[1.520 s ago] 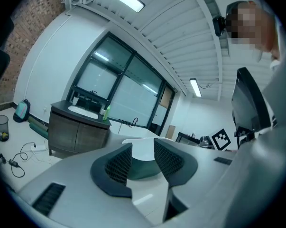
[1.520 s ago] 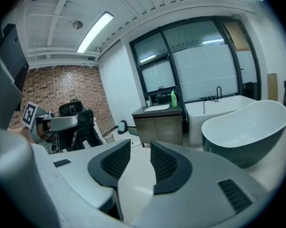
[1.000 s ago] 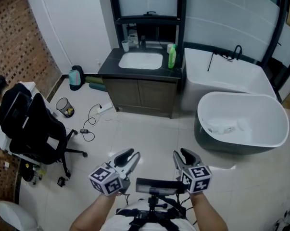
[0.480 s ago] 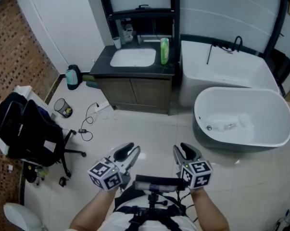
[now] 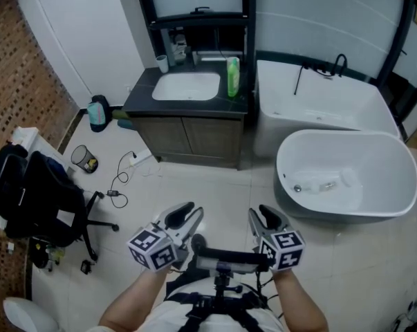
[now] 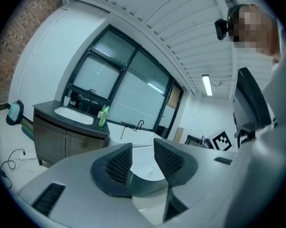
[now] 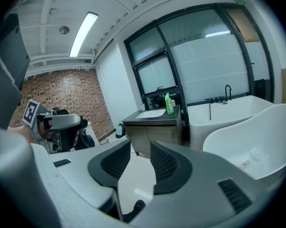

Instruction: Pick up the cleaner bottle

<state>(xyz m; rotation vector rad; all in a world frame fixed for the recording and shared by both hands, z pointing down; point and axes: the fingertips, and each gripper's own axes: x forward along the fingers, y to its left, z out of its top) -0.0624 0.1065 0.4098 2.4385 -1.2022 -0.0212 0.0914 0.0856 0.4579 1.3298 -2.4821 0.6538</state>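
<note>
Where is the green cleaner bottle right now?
In the head view, the green cleaner bottle stands upright on the dark vanity counter, just right of the white sink basin and left of the rectangular bathtub.

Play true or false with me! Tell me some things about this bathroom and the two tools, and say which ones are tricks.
1. The green cleaner bottle stands on the counter, right of the sink. True.
2. The left tool is gripping the bottle. False: its jaws stand apart with nothing between them, far from the bottle.
3. The right tool holds nothing. True.
4. The black chair sits inside the bathtub. False: the chair stands on the floor at the left, and the tub is at the right.
5. The bottle is lying on its side. False: it stands upright.
</note>
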